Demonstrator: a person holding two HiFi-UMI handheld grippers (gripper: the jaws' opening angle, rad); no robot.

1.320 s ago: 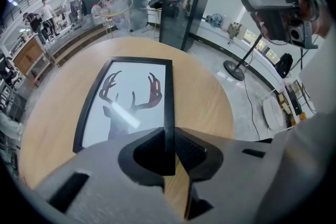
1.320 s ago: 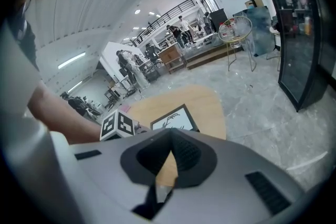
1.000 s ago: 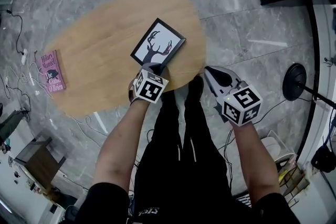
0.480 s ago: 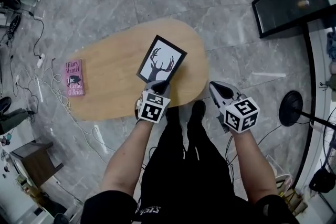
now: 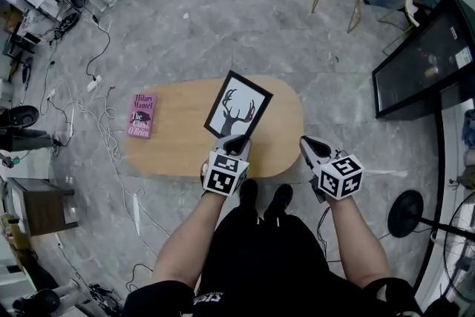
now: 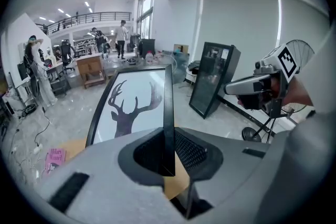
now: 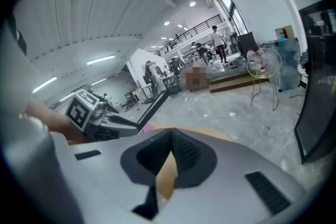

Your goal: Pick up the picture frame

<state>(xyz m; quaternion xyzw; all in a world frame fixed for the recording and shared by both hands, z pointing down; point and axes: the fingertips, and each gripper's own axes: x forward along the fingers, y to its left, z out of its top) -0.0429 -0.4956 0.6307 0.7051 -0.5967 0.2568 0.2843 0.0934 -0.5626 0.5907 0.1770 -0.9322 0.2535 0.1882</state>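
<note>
Pink book (image 5: 142, 115) reads "Hilary Mantel"; left gripper (image 5: 237, 142) pinches the deer picture frame (image 5: 237, 106) by its edge, right gripper (image 5: 306, 144) pressed together, empty.

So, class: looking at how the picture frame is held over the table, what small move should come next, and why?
Probably bring the right gripper across to steady the picture frame. The left gripper pinches only the frame's near edge in its tongs, so the frame juts out tilted above the table, while the right tongs hold nothing.
</note>
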